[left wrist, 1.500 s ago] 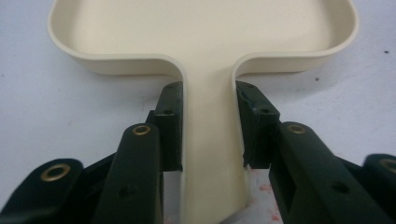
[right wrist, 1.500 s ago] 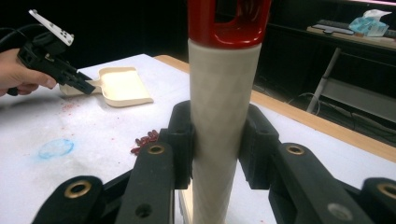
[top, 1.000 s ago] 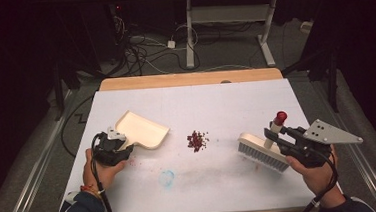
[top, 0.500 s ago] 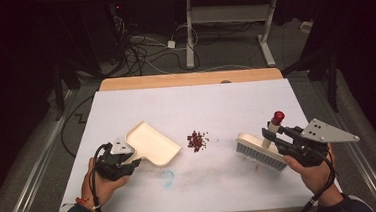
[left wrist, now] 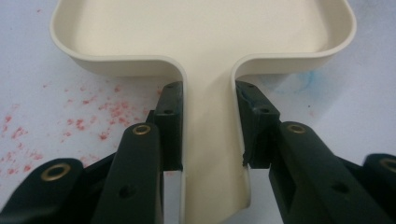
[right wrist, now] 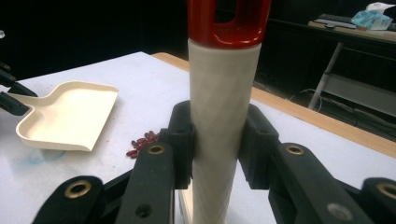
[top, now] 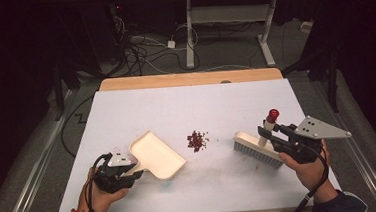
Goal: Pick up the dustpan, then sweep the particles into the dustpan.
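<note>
White-covered table [top: 190, 101], wooden edge showing along the far side. Person at the near side, one gripper in each hand.

Left gripper [top: 130, 171], near-left part of the table: jaws clamped on the flat handle of a cream dustpan [top: 158, 154]. In the left gripper view the handle runs straight up between the two pads, both pressing its edges, and widens into the dustpan [left wrist: 205, 32] tray beyond. The pan lies flat on the table, its open lip turned toward the middle and the far right. Faint red specks stain the cover to one side of the handle; a pale blue smudge [left wrist: 292, 84] sits by the other side, just under the pan's back wall.

Small heap of dark red beans [top: 197, 140] near the table's centre, just off the pan's lip, not touching it. It lies between pan and brush.

Right gripper [top: 267, 133], near-right part of the table: jaws closed around the upright white handle of a hand brush [top: 256, 149]. The handle ends in a red cap with a hanging hole. In the right gripper view both pads press the brush [right wrist: 224, 121] handle from either side; the beans [right wrist: 142, 142] and dustpan [right wrist: 70, 114] show beyond it, with the left gripper [right wrist: 11, 95] at the pan's handle. Brush head rests bristles-down on the table, long side angled, a little apart from the beans.

Floor behind: cables, table legs, dark.
</note>
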A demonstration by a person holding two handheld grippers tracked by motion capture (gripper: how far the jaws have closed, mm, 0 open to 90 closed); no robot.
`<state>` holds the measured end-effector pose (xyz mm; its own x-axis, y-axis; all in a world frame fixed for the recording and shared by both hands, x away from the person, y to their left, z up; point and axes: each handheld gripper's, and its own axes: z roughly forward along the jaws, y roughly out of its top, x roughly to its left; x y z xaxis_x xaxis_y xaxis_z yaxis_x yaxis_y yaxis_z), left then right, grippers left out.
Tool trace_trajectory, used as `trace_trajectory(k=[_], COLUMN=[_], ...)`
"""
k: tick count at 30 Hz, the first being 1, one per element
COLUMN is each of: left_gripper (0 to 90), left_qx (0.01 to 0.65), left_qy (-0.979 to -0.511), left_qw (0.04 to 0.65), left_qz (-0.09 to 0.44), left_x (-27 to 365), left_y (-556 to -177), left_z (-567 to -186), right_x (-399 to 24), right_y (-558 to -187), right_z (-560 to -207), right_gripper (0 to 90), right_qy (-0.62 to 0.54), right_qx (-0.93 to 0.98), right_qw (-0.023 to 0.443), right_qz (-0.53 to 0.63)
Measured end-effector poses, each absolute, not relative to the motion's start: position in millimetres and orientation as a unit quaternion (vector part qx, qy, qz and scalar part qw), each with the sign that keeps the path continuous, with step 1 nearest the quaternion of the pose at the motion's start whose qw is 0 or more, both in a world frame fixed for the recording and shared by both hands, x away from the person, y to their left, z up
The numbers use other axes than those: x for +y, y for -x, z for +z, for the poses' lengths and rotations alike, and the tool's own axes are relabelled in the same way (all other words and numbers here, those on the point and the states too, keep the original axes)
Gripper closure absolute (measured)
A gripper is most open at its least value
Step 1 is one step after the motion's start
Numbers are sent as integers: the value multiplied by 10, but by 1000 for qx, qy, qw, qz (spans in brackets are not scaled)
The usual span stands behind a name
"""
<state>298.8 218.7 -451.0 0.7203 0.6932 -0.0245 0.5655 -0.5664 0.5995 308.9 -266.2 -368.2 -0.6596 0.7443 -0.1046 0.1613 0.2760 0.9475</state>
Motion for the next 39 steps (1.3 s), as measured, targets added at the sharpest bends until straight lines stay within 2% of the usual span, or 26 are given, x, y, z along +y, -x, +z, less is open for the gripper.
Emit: trace_trajectory(k=[14, 22, 30, 39], left_gripper=[643, 642, 641, 642], left_qx=[330, 337, 340, 335], left_qy=[-894, -892, -891, -894], left_qw=[287, 287, 287, 283], left_qz=[93, 92, 85, 90], left_x=[2093, 2079, 2077, 1998], left_y=[-2992, -3006, -3005, -3010], left_z=[-4568, -4584, -4628, -4640], right_x=[-2698, -2667, -2482, -2188], right_y=[-3094, -3154, -3386, -3775], right_z=[-3687, -3705, -3693, -3648], right_gripper=[697, 697, 697, 698], right_qy=[-307, -313, -309, -329], right_qx=[742, 739, 742, 726], right_qw=[283, 267, 267, 295], right_qz=[524, 533, 532, 527])
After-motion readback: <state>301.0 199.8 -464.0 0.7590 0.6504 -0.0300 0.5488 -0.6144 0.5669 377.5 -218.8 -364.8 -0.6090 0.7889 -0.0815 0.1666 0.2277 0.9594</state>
